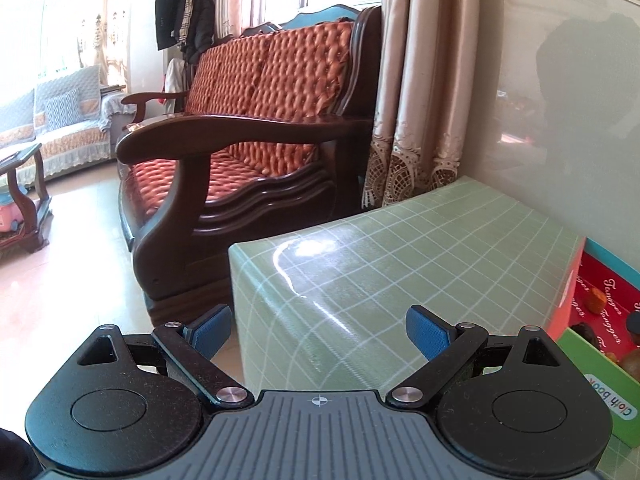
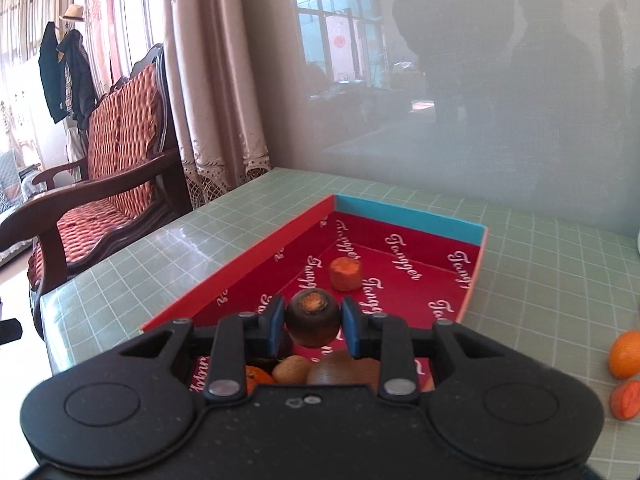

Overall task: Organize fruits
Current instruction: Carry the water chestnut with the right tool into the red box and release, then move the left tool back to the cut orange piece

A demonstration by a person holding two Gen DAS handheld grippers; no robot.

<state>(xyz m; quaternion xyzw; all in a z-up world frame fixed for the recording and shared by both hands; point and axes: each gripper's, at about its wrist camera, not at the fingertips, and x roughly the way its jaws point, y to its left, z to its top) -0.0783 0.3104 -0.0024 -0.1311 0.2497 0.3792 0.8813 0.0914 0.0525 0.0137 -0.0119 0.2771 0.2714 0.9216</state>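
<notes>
While the right gripper [image 2: 312, 326] pinches a dark, rounded piece of fruit [image 2: 311, 322] between its blue pads [image 2: 276, 326], the piece hangs over the near end of the red box [image 2: 400, 264], above a small heap of brown and orange fruits [image 2: 320, 372] already lying there. Its grip sits on the curved sides of the piece, so the contact looks narrow; a sudden tilt or a sideways bump could, I judge, roll it out of the pads. Released from this height, it may land on the heap and bounce off, or knock a neighbour about. Further up the box floor lies an orange stub [image 2: 346, 274], well apart from the heap. Outside the box, on the green checked table [image 2: 540, 280] to the right, an orange [image 2: 626, 354] and a cut orange piece [image 2: 626, 400] still wait, near each other. The left gripper [image 1: 318, 334] stands wide apart and empty over the table's corner, with the box edge [image 1: 576, 280] off to its right; swinging it in blindly could clip that wall and shift the box.
</notes>
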